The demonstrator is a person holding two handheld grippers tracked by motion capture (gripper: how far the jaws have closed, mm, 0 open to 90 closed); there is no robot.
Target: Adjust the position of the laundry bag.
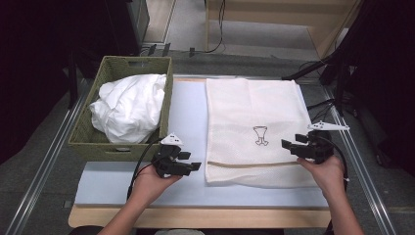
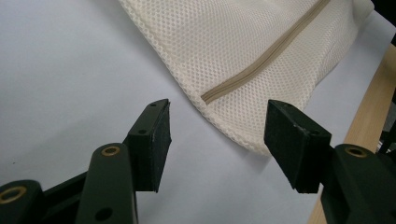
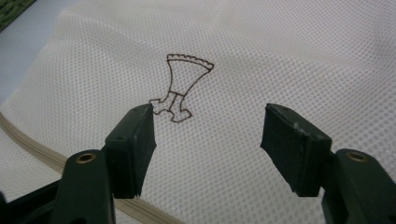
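The mesh bag point(image 1: 254, 127) lies flat on the surface point(image 1: 186, 117), zipper point(image 2: 261, 60) closed. Both grippers, left point(image 1: 193, 164) and right point(image 1: 286, 143), are released and empty. Pinching only one mesh layer could drag the bag instead of opening it.

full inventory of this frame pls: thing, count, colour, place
mesh laundry bag: 1, cream, flat on the mat's right half
zip: 1, tan, runs along the bag's near edge
emblem: 1, dark brown outline, mid-bag
basket: 1, olive green woven, far left of the table, partly on the mat
white cloth: 1 bundle, white, crumpled inside the basket
mat: 1, pale blue-grey, covers most of the table
table: 1, light wood, edge shows nearest the person
left gripper: 1, black, open, just off the bag's near left corner
right gripper: 1, black, open, over the bag's right part
fingers: 2 per gripper, black, nothing between them
hands: 2, one per gripper, from the bottom edge
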